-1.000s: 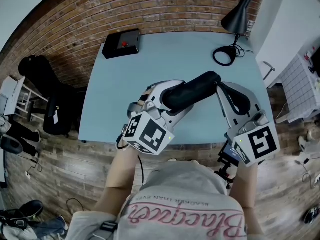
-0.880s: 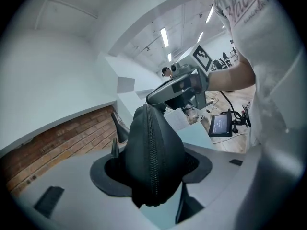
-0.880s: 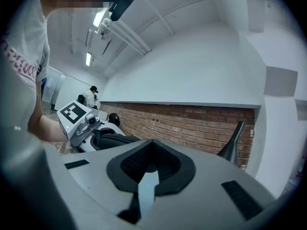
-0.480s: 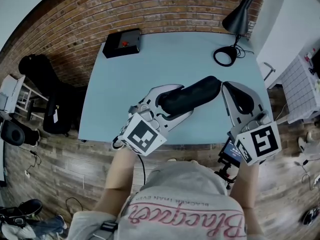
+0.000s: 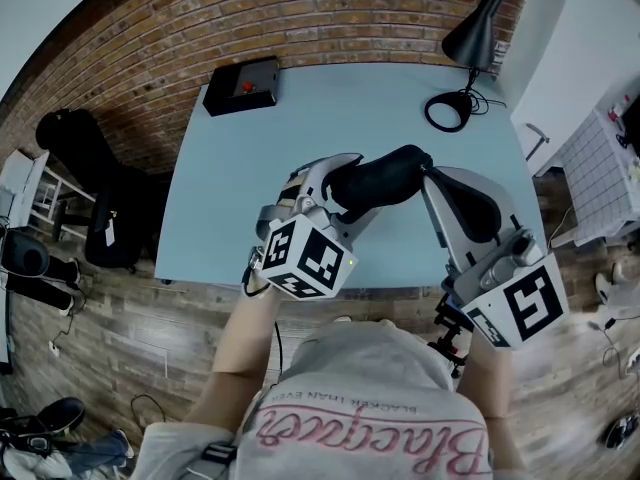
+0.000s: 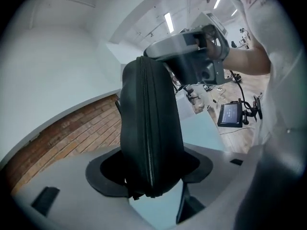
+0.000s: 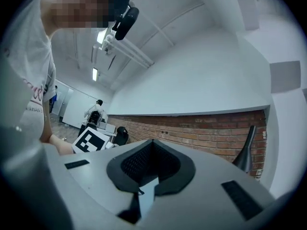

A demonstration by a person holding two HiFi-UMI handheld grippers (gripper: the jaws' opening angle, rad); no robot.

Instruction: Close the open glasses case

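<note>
Over the table [image 5: 250, 168], case [image 5: 385, 180] held by one end

Head view: the case is gripped by the left gripper [image 5: 335, 190]; the right gripper [image 5: 437, 180] is seen near its far end. Left gripper view: jaws are clamped on the case [image 6: 148, 138], seam together. Right gripper view: jaws are clenched, empty. So held, the case could be levered loose by a nudge.

One black glasses case [image 5: 385, 183] and two tools, the left hand-held gripper [image 5: 335, 193] and the right hand-held gripper [image 5: 437, 180], over one blue desk [image 5: 250, 168]; one black box [image 5: 242, 86] upper left, one lamp [image 5: 470, 43] upper right.
</note>
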